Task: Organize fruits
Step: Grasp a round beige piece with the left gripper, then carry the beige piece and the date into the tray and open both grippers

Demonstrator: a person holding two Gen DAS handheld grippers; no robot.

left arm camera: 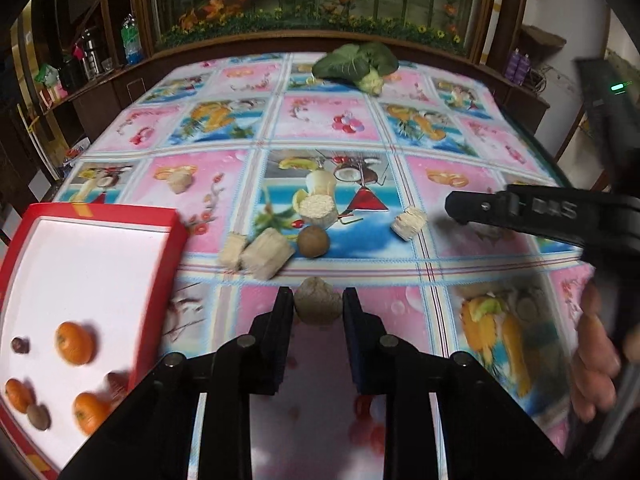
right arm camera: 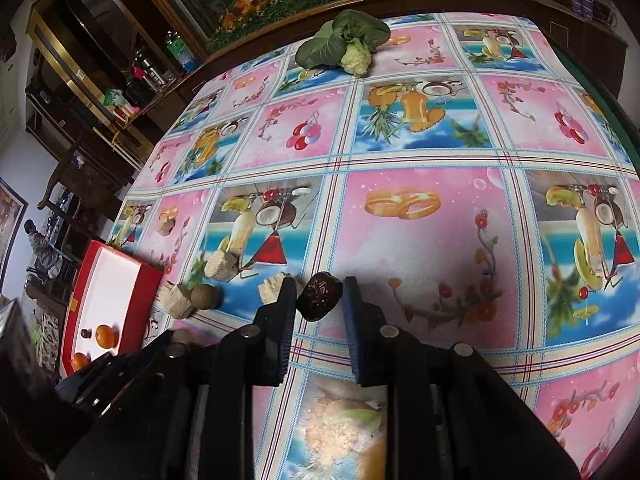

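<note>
My left gripper (left arm camera: pixel 318 300) is shut on a pale brown lumpy fruit (left arm camera: pixel 318 300), held just above the patterned tablecloth. My right gripper (right arm camera: pixel 320 296) is shut on a dark red wrinkled date (right arm camera: pixel 319 297). It also shows from the side in the left wrist view (left arm camera: pixel 454 206), where its jaws cannot be made out. A red tray with a white floor (left arm camera: pixel 92 264) lies at the left and holds three oranges (left arm camera: pixel 75 343), a brown round fruit (left arm camera: pixel 39 417) and a dark date (left arm camera: pixel 20 345). A brown round fruit (left arm camera: pixel 313 241) lies on the cloth ahead of my left gripper.
Several pale corn-cob pieces (left arm camera: pixel 266 253) lie around the brown fruit, one more (left arm camera: pixel 409 222) to the right. A leafy green vegetable (left arm camera: pixel 356 65) lies at the table's far edge. Dark wooden shelves with bottles stand at the left. The tray also shows in the right wrist view (right arm camera: pixel 108 292).
</note>
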